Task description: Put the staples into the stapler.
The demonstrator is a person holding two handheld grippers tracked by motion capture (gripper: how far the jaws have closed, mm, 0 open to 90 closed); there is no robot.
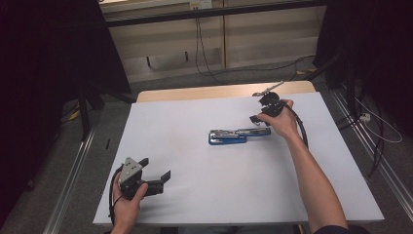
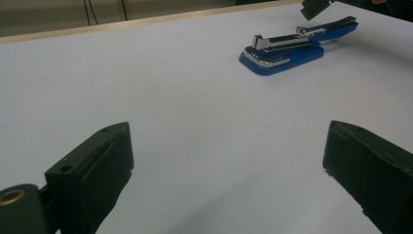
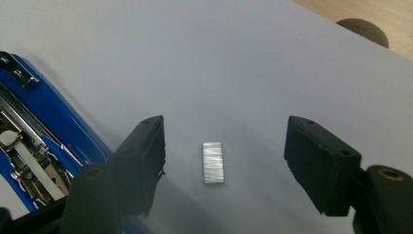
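A blue and chrome stapler lies swung open flat near the middle of the white table. In the right gripper view its open magazine sits at the left edge, and a short silver strip of staples lies on the table just to its right. My right gripper points down over that strip, its jaws standing apart on either side without touching it. From above, the right gripper hovers at the stapler's right end. My left gripper rests open at the front left, with the stapler far ahead of it.
A wooden table edge runs along the back. A round brown spot sits on that wood. Cables trail over the floor behind and to the right of the table. Bare white surface lies between the left gripper and the stapler.
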